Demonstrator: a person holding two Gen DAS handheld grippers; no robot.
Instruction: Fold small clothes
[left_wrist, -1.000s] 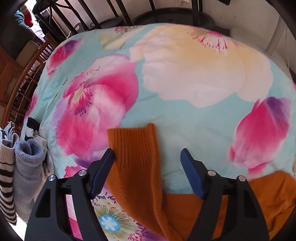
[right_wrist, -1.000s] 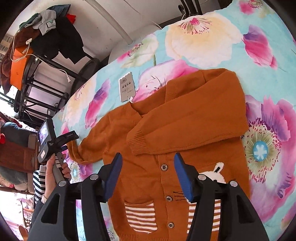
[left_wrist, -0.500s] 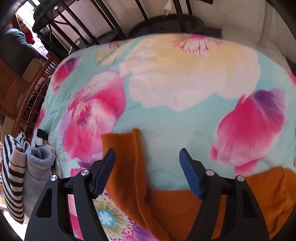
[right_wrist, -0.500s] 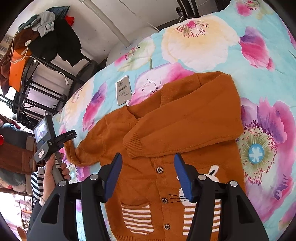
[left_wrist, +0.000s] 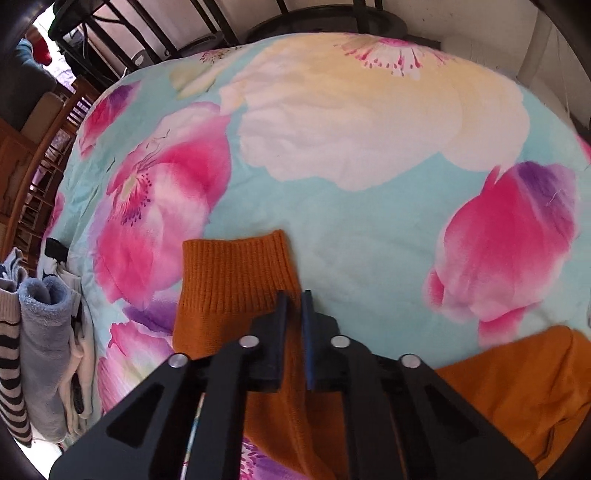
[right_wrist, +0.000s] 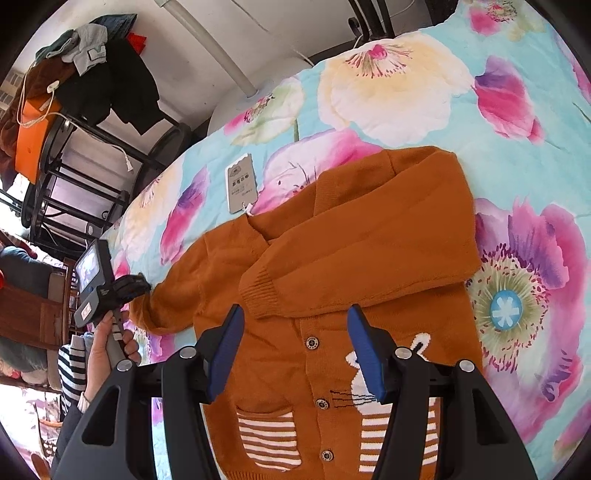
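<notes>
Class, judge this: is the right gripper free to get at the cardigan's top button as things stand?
Probably yes. The right gripper hangs open above the cardigan, and the top button shows uncovered between its fingers; the folded sleeve lies just beyond.

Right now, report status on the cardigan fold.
Left gripper just closed on the outstretched sleeve. Right gripper open above the orange cardigan; other sleeve already folded across. Nothing in the way.

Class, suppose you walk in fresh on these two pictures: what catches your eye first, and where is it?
First the orange cardigan, spread buttoned-side up on the bright floral quilt, one sleeve already folded across its chest. Then the left tongs, which have just been closing and now pinch the outstretched sleeve near its ribbed cuff. The right tongs hang open above the buttons.
</notes>
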